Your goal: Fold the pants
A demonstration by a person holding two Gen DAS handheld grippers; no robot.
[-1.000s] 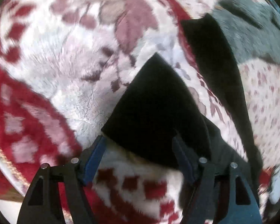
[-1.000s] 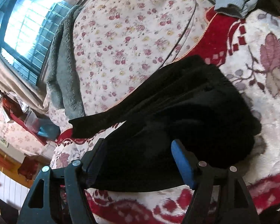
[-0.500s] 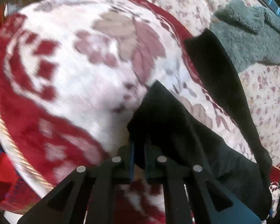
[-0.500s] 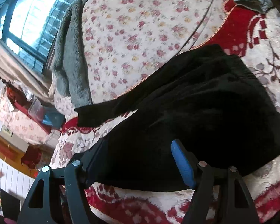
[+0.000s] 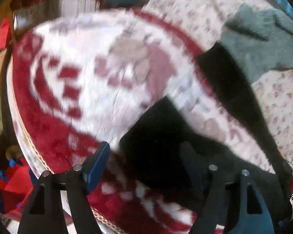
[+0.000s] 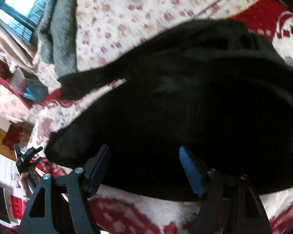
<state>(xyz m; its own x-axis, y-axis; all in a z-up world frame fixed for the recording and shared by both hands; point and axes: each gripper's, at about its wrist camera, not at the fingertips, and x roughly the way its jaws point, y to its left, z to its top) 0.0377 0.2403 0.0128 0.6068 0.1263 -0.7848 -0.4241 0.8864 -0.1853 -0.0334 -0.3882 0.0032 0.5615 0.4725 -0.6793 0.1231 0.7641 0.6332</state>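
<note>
- The black fleece pants [image 6: 185, 101] are lying bunched on the red-and-white plush floral blanket [image 5: 84, 81], one leg [image 5: 242, 101] stretching toward the blanket's far edge, beside the grey fuzzy throw [image 5: 263, 44].
- The left gripper [image 5: 144, 163] is hovering with jaws spread over a pant-leg end, pinching nothing.
- The right gripper [image 6: 144, 165] is likewise standing spread at the pants' near edge, its blue pads [image 6: 189, 169] gripping nothing.
- The floral-print sheet [image 6: 138, 13] is lying beyond.
</note>
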